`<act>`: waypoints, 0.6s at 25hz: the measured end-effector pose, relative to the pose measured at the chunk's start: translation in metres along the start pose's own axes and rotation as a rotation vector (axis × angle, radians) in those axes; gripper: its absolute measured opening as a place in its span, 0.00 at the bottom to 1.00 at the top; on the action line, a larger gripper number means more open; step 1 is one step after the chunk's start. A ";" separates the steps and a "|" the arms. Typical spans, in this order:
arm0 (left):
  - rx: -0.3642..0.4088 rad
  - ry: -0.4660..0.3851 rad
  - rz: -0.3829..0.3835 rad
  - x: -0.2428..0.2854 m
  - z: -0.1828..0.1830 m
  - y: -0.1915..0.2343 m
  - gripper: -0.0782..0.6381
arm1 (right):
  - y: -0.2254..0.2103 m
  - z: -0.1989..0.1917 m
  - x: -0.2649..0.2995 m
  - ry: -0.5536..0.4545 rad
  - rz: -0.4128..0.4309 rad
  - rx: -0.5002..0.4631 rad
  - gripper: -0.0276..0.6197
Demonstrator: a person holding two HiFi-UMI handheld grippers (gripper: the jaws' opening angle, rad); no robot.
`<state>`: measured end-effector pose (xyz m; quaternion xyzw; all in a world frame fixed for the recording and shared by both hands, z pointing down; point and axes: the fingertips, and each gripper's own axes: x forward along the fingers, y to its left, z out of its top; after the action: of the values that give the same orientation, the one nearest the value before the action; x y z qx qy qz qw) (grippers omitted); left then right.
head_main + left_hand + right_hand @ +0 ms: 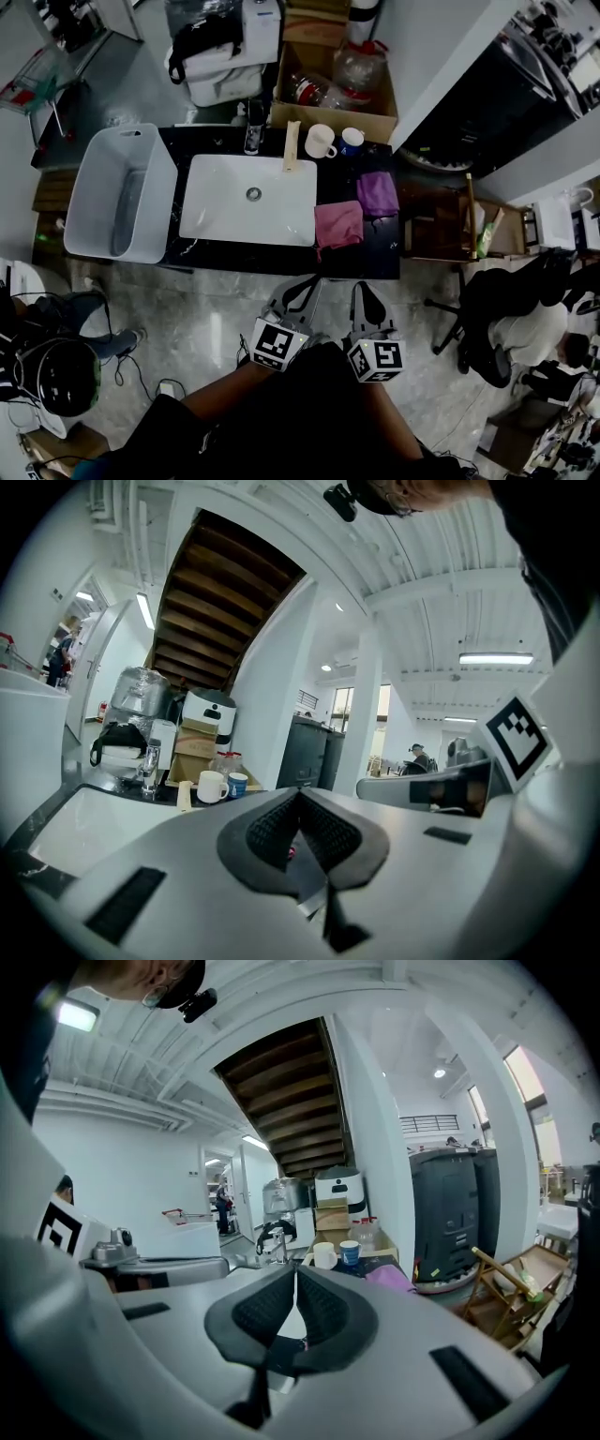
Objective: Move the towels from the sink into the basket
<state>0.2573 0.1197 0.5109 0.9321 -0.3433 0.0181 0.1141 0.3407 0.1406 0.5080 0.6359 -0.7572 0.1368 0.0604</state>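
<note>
Left gripper (307, 283) and right gripper (362, 287) hang short of the counter, jaws pressed together and empty, so no pick seems begun. Pink towel (337, 225) and purple towel (378, 193) lie right of the sink (225, 217). The basket (86, 184) stands left.

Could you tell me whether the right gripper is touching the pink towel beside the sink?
Apart. The head view shows the right gripper held short of the counter, with bare dark countertop between its shut jaws and the pink towel.
</note>
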 end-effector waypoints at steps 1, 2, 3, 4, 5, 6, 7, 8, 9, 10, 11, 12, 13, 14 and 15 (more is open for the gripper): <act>-0.003 0.004 0.002 0.001 -0.001 0.002 0.11 | -0.002 -0.001 0.002 0.007 -0.005 0.001 0.07; -0.007 0.008 0.003 0.003 -0.002 0.004 0.11 | -0.005 -0.002 0.004 0.014 -0.009 0.001 0.07; -0.010 0.012 0.005 0.006 -0.003 0.005 0.11 | -0.009 -0.003 0.007 0.021 -0.012 0.003 0.07; -0.013 0.016 0.005 0.009 -0.005 0.007 0.11 | -0.013 -0.005 0.010 0.028 -0.015 0.007 0.07; -0.016 0.020 0.006 0.012 -0.007 0.008 0.11 | -0.017 -0.007 0.014 0.034 -0.016 0.011 0.07; -0.018 0.022 0.008 0.016 -0.009 0.009 0.11 | -0.020 -0.009 0.018 0.040 -0.015 0.014 0.07; -0.021 0.024 0.011 0.019 -0.010 0.010 0.11 | -0.024 -0.011 0.023 0.045 -0.013 0.016 0.07; -0.025 0.025 0.015 0.023 -0.011 0.012 0.11 | -0.028 -0.012 0.028 0.050 -0.010 0.017 0.07; -0.028 0.027 0.022 0.027 -0.012 0.015 0.11 | -0.031 -0.013 0.034 0.054 -0.006 0.018 0.07; -0.029 0.029 0.030 0.031 -0.012 0.018 0.11 | -0.034 -0.013 0.040 0.056 0.000 0.019 0.07; -0.029 0.030 0.041 0.036 -0.012 0.021 0.11 | -0.037 -0.012 0.046 0.058 0.010 0.019 0.07; -0.029 0.031 0.054 0.040 -0.012 0.024 0.11 | -0.040 -0.011 0.053 0.060 0.022 0.019 0.07; -0.027 0.030 0.069 0.046 -0.010 0.028 0.11 | -0.043 -0.010 0.060 0.063 0.034 0.019 0.07; -0.026 0.029 0.082 0.052 -0.008 0.032 0.11 | -0.047 -0.010 0.067 0.068 0.043 0.019 0.07; -0.025 0.029 0.093 0.058 -0.006 0.035 0.11 | -0.051 -0.010 0.073 0.074 0.049 0.018 0.07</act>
<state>0.2791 0.0587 0.5300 0.9133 -0.3846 0.0328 0.1298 0.3763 0.0660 0.5437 0.6121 -0.7685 0.1685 0.0794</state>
